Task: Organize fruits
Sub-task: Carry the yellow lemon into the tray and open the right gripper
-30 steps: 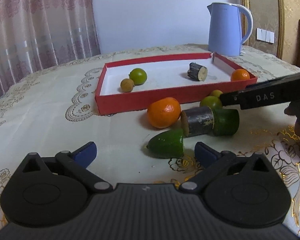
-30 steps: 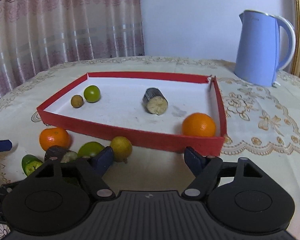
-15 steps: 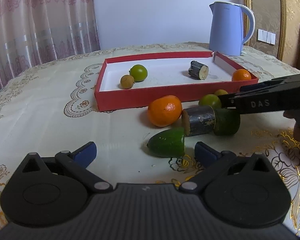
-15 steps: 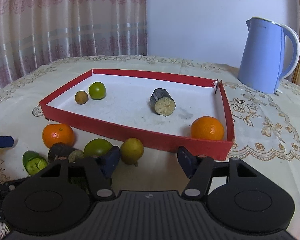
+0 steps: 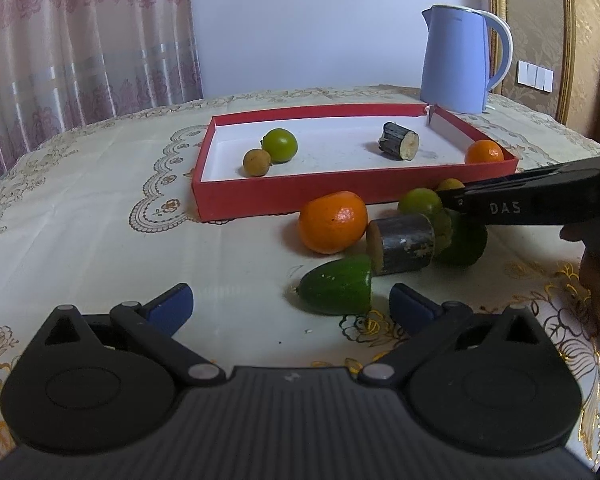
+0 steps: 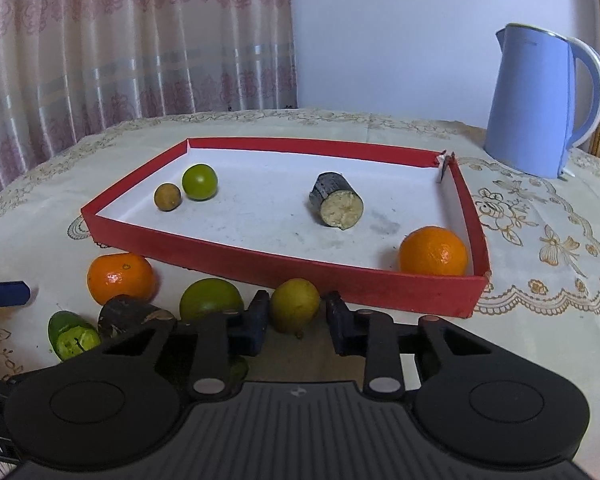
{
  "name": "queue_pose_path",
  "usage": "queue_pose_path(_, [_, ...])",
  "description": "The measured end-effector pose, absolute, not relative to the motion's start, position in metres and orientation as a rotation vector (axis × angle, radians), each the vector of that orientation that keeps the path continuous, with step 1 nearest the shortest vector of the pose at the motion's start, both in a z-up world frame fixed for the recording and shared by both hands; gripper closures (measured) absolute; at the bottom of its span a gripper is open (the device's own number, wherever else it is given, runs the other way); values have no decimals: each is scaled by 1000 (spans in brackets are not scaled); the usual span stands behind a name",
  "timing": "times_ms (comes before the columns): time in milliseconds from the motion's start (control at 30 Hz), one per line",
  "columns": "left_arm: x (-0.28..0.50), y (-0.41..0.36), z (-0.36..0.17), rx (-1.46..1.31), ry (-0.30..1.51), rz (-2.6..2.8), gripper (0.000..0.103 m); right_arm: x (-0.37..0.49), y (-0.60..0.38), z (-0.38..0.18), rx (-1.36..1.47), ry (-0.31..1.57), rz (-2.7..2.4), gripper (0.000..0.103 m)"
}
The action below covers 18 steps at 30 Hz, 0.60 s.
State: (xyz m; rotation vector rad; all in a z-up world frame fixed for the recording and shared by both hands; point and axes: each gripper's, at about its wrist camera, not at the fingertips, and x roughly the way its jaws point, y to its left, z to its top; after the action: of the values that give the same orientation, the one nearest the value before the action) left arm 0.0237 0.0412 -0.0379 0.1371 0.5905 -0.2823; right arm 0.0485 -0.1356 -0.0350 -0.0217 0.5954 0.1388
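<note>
1. Several pieces are outside the red box (image 6: 284,264), low and left in the right wrist view. The yellow fruit (image 6: 295,306) sits just below the box's near wall.
2. The right gripper (image 6: 296,322) has just been closing, and its pads pinch that yellow fruit on both sides.
3. The left gripper (image 5: 290,304) is spread wide, holding nothing.
4. I'd lift straight up to clear the wall, then set the fruit down gently on bare white floor, away from the orange (image 6: 434,250).

green lime (image 6: 210,300): base hidden | person's hand (image 5: 596,280): cut off at edge
</note>
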Motion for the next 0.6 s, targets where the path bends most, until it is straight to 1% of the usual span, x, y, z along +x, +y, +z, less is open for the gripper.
queue_pose_path(233, [26,44,-39,115,605,-289,0,37,-139,-31,-16,553,110,76])
queue_pose_path(400, [26,45,-39,113,607,-290,0,22,-140,-17,-49,464,63,78])
queue_pose_path(467, [26,45,-39,110,609,-291,0,20,-141,-14,-63,454,51,80])
queue_pose_path(600, [28,46,-39,100,616,-294,0,21,-146,-18,-55,488,52,80])
